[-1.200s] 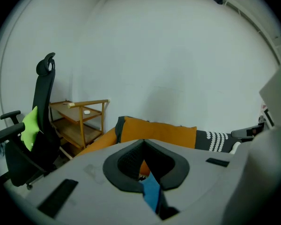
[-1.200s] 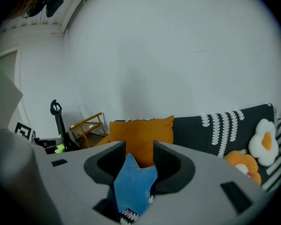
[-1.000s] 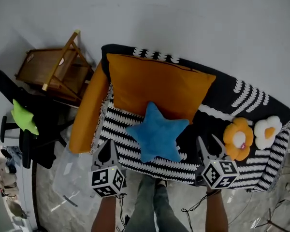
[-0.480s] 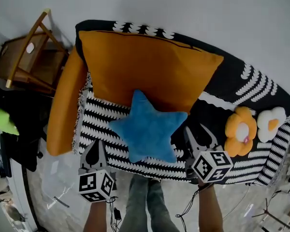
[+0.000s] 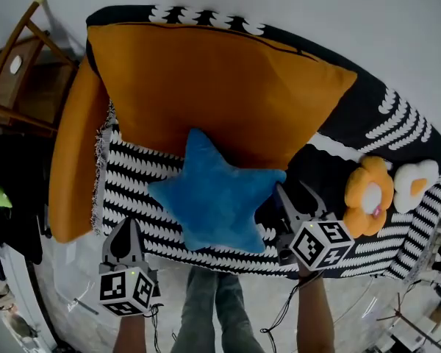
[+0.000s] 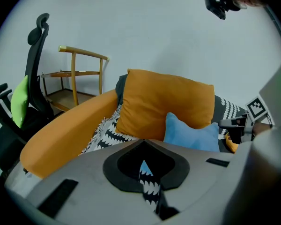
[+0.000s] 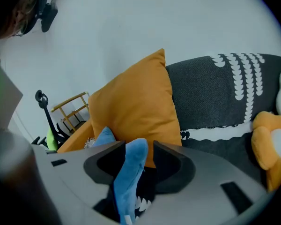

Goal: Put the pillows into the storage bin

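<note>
While right gripper (image 7: 131,154) jaws stand apart around one star pillow (image 5: 214,198) point, left gripper (image 5: 125,230) jaws sit closed, empty.

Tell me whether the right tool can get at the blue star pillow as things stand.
Probably yes: one arm of the blue star pillow stands between the right tool's open jaws, and nothing blocks it.

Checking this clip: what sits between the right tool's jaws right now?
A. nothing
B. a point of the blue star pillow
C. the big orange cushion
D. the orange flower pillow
B: in the right gripper view, one point of the blue star pillow stands up between the spread jaws of the right tool, which have not closed on it.
</note>
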`<state>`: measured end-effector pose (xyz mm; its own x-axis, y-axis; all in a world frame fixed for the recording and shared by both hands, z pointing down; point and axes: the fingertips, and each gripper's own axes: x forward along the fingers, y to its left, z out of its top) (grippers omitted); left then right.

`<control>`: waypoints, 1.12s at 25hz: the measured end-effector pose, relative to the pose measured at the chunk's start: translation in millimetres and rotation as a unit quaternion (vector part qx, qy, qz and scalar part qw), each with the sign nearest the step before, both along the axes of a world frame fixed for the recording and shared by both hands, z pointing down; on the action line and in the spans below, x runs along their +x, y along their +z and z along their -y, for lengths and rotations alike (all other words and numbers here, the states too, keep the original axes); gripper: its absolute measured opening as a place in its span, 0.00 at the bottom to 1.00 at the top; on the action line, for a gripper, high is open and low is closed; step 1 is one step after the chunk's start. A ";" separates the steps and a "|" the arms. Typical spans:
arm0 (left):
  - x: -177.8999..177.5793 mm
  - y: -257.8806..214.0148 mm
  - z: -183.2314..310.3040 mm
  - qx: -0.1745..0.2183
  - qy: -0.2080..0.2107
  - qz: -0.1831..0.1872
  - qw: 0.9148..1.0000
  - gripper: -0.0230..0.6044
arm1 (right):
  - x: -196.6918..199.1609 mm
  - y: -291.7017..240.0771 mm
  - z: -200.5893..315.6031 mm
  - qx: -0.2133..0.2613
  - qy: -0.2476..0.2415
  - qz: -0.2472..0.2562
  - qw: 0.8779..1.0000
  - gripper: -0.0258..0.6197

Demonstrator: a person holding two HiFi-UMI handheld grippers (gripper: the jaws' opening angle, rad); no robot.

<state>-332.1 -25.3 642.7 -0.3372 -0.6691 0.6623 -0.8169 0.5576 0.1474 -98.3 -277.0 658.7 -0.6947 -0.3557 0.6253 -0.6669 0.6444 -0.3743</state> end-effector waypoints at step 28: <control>-8.8 14.0 9.2 -0.031 0.009 -0.014 0.999 0.05 | -29.7 21.3 -2.6 -0.103 -0.119 0.088 0.984 0.18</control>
